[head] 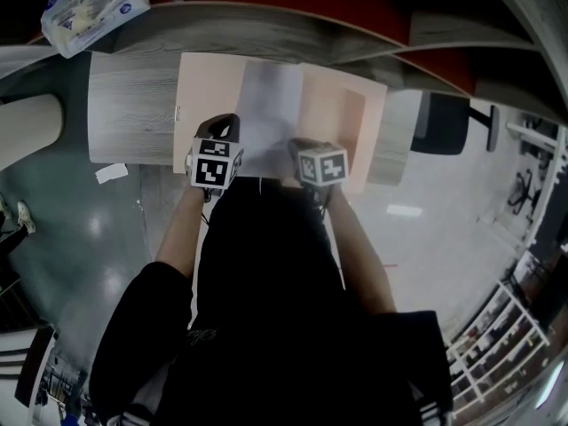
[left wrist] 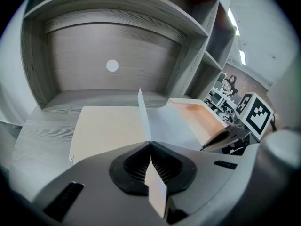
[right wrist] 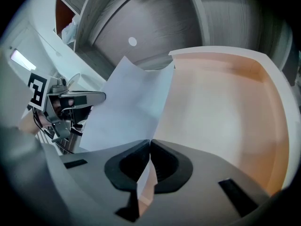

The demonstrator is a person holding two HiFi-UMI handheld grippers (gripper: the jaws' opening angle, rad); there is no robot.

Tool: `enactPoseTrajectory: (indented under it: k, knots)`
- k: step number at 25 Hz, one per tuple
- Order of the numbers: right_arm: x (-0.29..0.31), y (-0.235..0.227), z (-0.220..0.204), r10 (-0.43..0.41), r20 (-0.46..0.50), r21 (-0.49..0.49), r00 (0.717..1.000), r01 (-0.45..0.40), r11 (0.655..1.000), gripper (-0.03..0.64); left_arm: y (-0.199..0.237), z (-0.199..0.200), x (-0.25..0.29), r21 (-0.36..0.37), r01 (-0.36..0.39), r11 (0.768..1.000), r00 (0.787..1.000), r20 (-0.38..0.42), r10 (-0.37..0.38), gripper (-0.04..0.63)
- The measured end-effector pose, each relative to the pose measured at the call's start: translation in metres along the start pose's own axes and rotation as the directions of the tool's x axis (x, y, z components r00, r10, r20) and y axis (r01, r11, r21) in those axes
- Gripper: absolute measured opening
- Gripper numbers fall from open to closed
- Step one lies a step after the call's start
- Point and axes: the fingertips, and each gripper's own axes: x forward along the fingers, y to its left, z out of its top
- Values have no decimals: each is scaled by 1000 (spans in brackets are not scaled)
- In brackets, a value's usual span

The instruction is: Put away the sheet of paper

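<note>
— Looking down from over the person's head, what is there?

— A grey wood desk [head: 124, 118] with an open peach folder [head: 206, 87] lying flat on it. The sheet of paper [head: 271, 105] is over the folder's middle. The left gripper [head: 228, 124] is at its near left corner and the right gripper [head: 299, 145] at its near right corner. A clear plastic bag [head: 89, 7] sits on the shelf at the far left, and a black chair [head: 441, 122] stands off to the right.

— And looking along the left gripper?

— Its jaws are closed tight on the sheet's [left wrist: 162, 121] edge, and a slip of paper pokes out behind the pads. From there the left edge of the sheet stands up on end, then the paper curves away to the right above the folder. The folder's left flap is bare. Behind it is the desk's back panel [left wrist: 75, 55], with a round white dot [left wrist: 112, 66] on it.

— The right one?

— The same: its jaws are pinched together on the paper [right wrist: 127, 107], a corner showing between the pads. The sheet rises leftward from the grip and its far corners are lifted. The folder's right flap [right wrist: 221, 112] lies open beside it, its rim turned up. I cannot tell whether the sheet's far edge touches the folder.
</note>
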Motion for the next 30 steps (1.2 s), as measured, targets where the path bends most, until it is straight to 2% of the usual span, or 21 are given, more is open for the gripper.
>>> enactPoseTrajectory:
  k: [12,13,15,16,19,24,27,30]
  knots:
    - [-9,-12,7,-20,51,21,999,18,1000,25,-2,-5,9,-36,3,999,1000,-9,-4,46]
    - [-9,-13,7,-27,53,20,998,26,999,42,-2,-6,9,-37,3,999,1000,-10,-3,46]
    - [-10,-17,7,-45,59,20,997,44,999,133,-2,-7,10,-33,0,999,1000,-15,0,46]
    - [-12,-19,7,-54,64,19,996,53,998,153,-2,-7,10,-30,-1,1000,1000,-17,1,46]
    - [-18,-22,11,-71,96,25,993,68,997,158,-3,-8,11,-27,1,1000,1000,-23,-1,46]
    - [-40,-19,25,-78,213,99,974,57,993,151,-5,-11,12,-31,6,1000,1000,-28,-7,46]
    - [-57,-8,33,-59,303,90,951,33,995,52,-5,-12,13,-55,4,998,1000,-25,-5,46]
    - [-68,3,31,-32,360,97,933,-4,995,29,-4,-17,15,-106,2,994,1000,-29,-5,46]
